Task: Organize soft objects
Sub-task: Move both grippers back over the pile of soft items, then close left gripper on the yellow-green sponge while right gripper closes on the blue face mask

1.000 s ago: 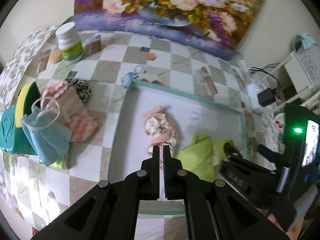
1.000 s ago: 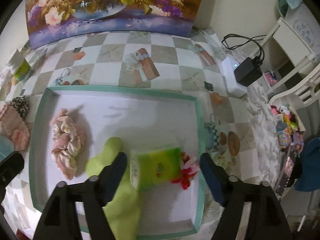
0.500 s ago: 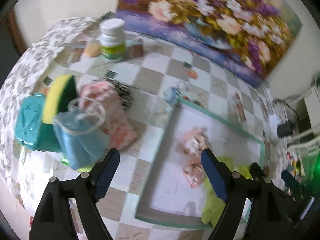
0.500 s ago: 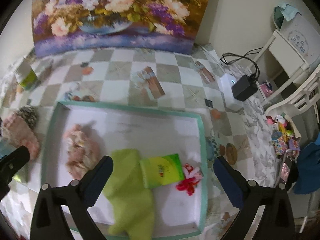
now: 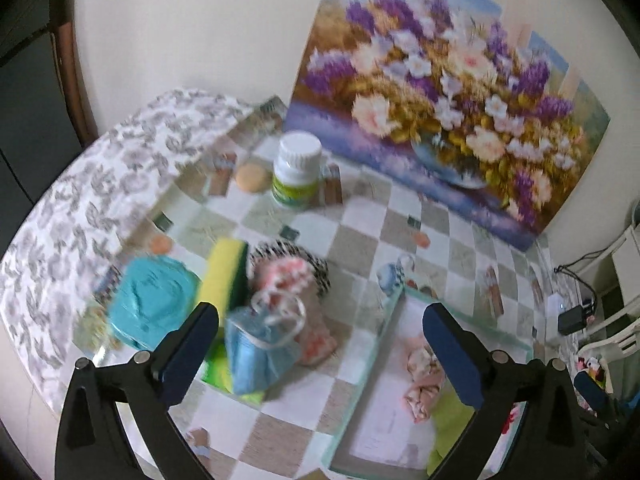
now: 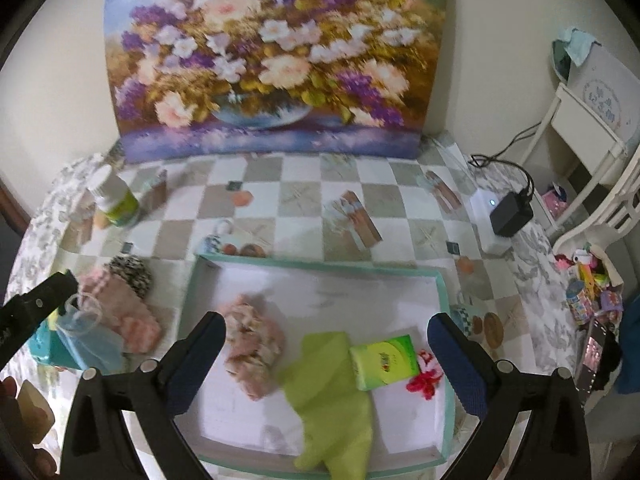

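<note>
Left wrist view: the left gripper point(image 5: 320, 328), its jaws just opened wide and empty, hangs over a blue mask point(image 5: 260, 354) at its 10 o'clock, beside a sponge point(image 5: 224, 276); the tray point(image 5: 362, 392) lies at 4 o'clock. Right wrist view: the right gripper point(image 6: 326, 340) is spread wide and empty above the tray point(image 6: 447, 300), where a pink scrunchie point(image 6: 252, 348), green cloth point(image 6: 332, 396) and tissue pack point(image 6: 384, 360) lie.

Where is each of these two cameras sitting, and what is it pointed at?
Left wrist: sits on the left tool, looking down at the blue face mask in the pile; its open black fingers show.
Right wrist: sits on the right tool, looking down into the teal-rimmed white tray; its open fingers and the left tool's tip show.
Shared: tray, pink patterned scrunchie, floral painting.
</note>
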Tool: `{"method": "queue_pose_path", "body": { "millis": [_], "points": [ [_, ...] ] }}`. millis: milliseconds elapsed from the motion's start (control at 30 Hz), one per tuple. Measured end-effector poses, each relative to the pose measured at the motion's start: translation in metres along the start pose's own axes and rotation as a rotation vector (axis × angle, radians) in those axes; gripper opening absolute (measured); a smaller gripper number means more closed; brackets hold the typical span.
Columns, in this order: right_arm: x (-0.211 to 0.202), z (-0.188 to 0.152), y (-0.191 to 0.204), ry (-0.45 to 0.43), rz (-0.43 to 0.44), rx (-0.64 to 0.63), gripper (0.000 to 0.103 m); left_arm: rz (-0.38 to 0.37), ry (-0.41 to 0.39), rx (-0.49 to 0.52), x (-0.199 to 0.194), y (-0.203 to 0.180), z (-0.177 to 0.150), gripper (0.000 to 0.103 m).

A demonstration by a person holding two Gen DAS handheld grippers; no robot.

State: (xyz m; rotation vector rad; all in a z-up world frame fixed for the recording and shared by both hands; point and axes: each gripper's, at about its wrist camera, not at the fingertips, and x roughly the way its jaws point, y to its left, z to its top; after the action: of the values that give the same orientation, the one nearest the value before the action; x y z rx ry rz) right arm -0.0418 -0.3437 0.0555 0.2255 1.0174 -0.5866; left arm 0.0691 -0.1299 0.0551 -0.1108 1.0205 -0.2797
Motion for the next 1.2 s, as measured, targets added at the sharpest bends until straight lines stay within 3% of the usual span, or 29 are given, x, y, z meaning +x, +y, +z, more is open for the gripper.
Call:
{"method": "queue_pose_path", "body": {
  "millis": [200, 433, 733, 967, 1200],
  "points": [
    [-0.013, 0.006, 0.024, -0.033, 0.05, -0.027, 0.103, 0.021, -0.079, -0.016, -0.021, 0.031, 0.014, 0.103],
    [-0.009, 0.004, 0.073, -0.035, 0.168, -0.092, 0.103, 0.044, -0.144, -0.058, -0.029, 0.071, 0.025, 0.103],
    [0.005, -0.006, 0.135, -0.001, 0.288, -0.162, 0.103, 0.068, -0.116, -0.094, -0.016, 0.109, 0.031, 0.103],
    [0.019, -0.018, 0.167, 0.058, 0.372, -0.198, 0.102, 0.033, -0.038, -0.038, 0.002, 0.105, 0.029, 0.103],
    [0.032, -0.031, 0.193, 0.114, 0.416, -0.259, 0.091, 0.042, 0.019, -0.017, 0.017, 0.107, 0.027, 0.103]
  ]
}}
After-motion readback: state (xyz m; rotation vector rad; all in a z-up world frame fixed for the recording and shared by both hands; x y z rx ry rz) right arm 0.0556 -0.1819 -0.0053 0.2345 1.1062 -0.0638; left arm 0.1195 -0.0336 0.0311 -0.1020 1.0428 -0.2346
